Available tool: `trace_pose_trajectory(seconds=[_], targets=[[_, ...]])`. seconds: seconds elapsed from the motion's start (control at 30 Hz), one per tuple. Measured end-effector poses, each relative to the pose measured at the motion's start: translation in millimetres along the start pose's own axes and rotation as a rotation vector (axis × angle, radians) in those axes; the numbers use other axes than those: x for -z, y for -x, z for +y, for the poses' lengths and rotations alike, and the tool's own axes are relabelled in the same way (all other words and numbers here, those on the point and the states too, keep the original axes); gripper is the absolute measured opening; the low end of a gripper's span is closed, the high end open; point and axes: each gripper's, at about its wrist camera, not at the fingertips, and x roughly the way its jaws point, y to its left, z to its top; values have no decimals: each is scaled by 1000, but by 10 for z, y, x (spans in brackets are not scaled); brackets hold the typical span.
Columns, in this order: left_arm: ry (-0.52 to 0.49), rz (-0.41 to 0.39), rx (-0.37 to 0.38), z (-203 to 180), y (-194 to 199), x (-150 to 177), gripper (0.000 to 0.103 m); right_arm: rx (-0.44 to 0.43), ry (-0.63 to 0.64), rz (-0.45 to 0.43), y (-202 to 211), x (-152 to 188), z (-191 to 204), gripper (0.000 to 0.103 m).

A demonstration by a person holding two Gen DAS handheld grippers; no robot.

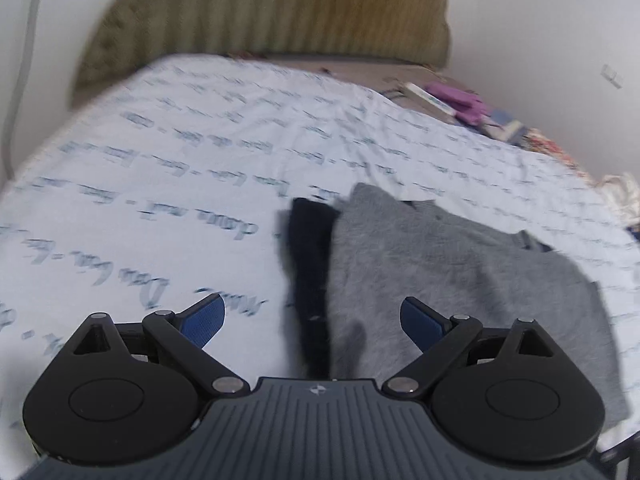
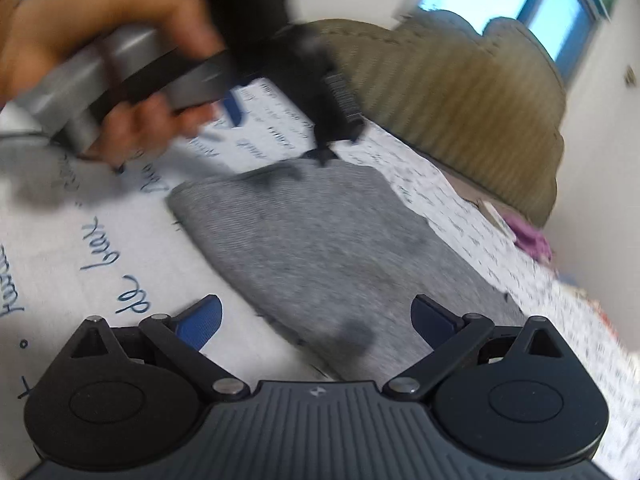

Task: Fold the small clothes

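Note:
A small grey garment (image 1: 460, 276) with a dark band (image 1: 310, 276) along its left edge lies flat on the white bed sheet with blue script (image 1: 180, 168). My left gripper (image 1: 312, 316) hovers open over the garment's near left part, nothing between its blue pads. In the right wrist view the same grey garment (image 2: 320, 248) lies ahead, and my right gripper (image 2: 316, 318) is open above its near edge. A hand (image 2: 100, 80) holds the other gripper at the upper left there, blurred; its fingers cannot be read in that view.
An olive padded headboard (image 1: 272, 12) stands behind the bed. Purple cloth (image 1: 460, 100) and small items lie at the bed's far right by the wall. A window (image 2: 560, 4) shows at upper right. The sheet spreads wide to the left.

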Motion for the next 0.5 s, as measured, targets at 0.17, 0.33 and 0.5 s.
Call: trace_pose_trajectory(seconds=[0.17,0.33,0.5], targets=[[151,94,75,217,-387,-180,95,50,70,-19,-180,-105,182,101],[297,123,192,437,-649,-347,95,62,107,-36,-362,-233,248,95],[246,178,273,319,-871,-493,93,69,90,-31,-540,-334,255,60]])
